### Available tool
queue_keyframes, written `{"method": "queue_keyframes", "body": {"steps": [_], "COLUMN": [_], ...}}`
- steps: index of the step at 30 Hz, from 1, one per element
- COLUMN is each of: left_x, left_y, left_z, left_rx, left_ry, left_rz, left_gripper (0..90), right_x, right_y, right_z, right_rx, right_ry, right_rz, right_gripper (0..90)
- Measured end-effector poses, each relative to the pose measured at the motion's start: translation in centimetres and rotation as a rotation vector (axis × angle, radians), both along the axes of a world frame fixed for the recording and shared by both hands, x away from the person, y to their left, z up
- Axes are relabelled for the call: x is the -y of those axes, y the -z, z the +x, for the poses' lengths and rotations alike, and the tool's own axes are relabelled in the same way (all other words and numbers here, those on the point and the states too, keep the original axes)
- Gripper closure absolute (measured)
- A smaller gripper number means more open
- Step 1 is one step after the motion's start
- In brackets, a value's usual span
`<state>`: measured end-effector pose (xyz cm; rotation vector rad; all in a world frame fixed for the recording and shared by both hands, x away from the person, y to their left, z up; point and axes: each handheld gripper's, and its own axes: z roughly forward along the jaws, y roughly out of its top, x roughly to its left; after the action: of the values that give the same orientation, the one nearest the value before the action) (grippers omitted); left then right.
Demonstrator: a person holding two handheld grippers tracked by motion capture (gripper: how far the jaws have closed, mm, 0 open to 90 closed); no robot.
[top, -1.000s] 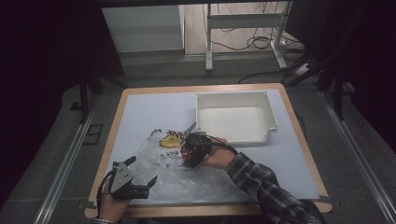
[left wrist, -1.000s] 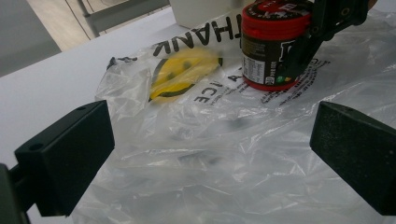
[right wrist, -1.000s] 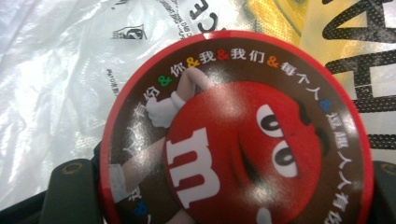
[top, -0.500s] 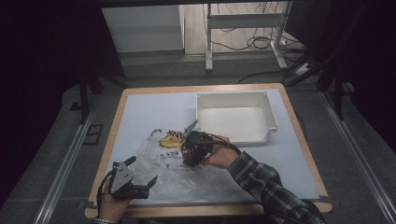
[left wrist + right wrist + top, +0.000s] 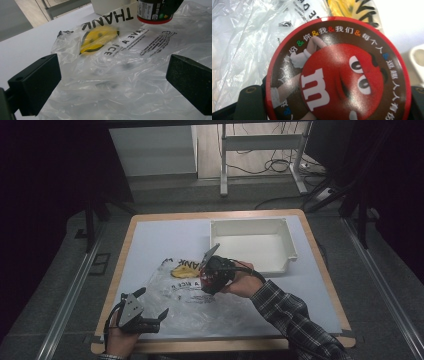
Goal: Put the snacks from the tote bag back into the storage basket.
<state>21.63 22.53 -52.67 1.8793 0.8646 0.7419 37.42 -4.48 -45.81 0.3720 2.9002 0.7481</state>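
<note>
Dark room, grey floor [image 5: 165,195], metal desk frame [image 5: 260,142], floor cables [image 5: 260,167]

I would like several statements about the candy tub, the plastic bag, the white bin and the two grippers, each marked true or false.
1. The right gripper holds a round candy tub with a red rim. True.
2. The candy tub lies inside the white bin. False: it is held over the plastic bag, and the bin has nothing in it.
3. The left gripper has its jaws open, with the bag in front of them. True.
4. The bag has a yellow smiley face printed on it. True.
5. The bag hangs off the edge of the table. False: it lies flat on the table top.
</note>
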Motion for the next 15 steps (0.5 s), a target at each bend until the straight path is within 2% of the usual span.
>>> {"method": "queue_keyframes", "body": {"steps": [11, 15], "left_x": [0.0, 0.0], "left_y": [0.0, 0.0], "left_z": [0.0, 0.0], "left_rx": [0.001, 0.001], "left_ry": [-0.002, -0.002], "left_rz": [-0.004, -0.002], "left_gripper": [0.0, 0.0], "right_x": [2.0, 2.6], "right_y": [-1.0, -1.3], "right_z": [0.7, 0.9], "right_rx": [0.004, 0.008], "right_ry": [0.035, 0.052], "right_rz": [0.003, 0.018], "right_gripper": [25.4, 25.4]}}
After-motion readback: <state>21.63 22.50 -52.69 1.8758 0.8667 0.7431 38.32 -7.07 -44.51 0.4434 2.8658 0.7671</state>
